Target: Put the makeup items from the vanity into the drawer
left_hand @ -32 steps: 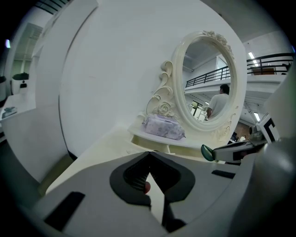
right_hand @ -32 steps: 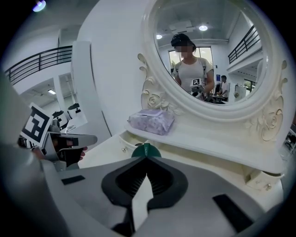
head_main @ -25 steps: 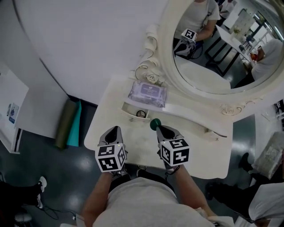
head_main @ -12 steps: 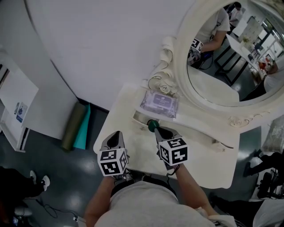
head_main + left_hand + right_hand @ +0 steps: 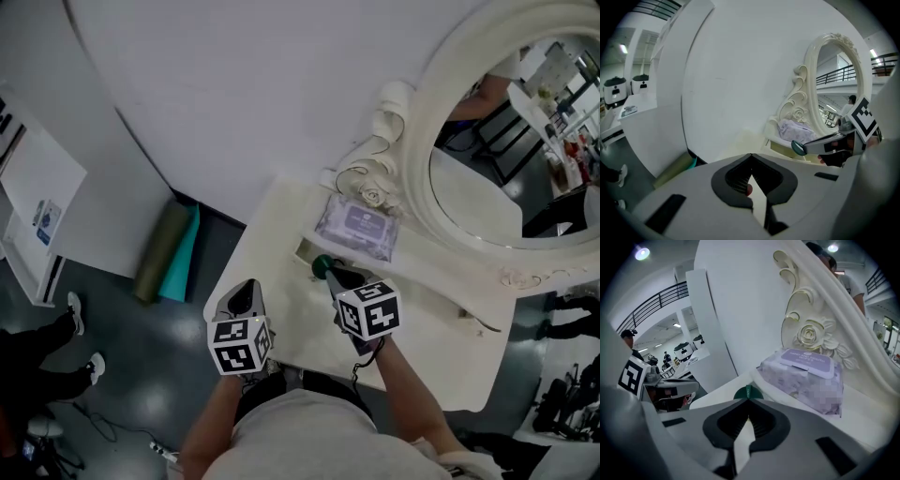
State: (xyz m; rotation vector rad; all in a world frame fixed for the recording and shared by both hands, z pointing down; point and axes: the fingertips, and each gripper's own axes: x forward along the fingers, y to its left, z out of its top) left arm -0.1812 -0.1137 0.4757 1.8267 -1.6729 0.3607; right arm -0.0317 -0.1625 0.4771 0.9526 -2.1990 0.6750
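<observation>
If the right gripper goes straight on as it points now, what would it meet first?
Likely the open drawer, just past the green item in the right gripper; the wipes pack sits behind it. Depth is unclear.

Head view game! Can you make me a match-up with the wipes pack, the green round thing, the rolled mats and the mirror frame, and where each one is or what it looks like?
Things:
1. wipes pack
2. green round thing
3. rolled mats
4. mirror frame

Places or looks:
A. on the floor
B. cream, with a carved rose
C. held by the right gripper
D. purple, on the vanity

Pairs: 1-D, 2-C, 3-A, 4-B
</observation>
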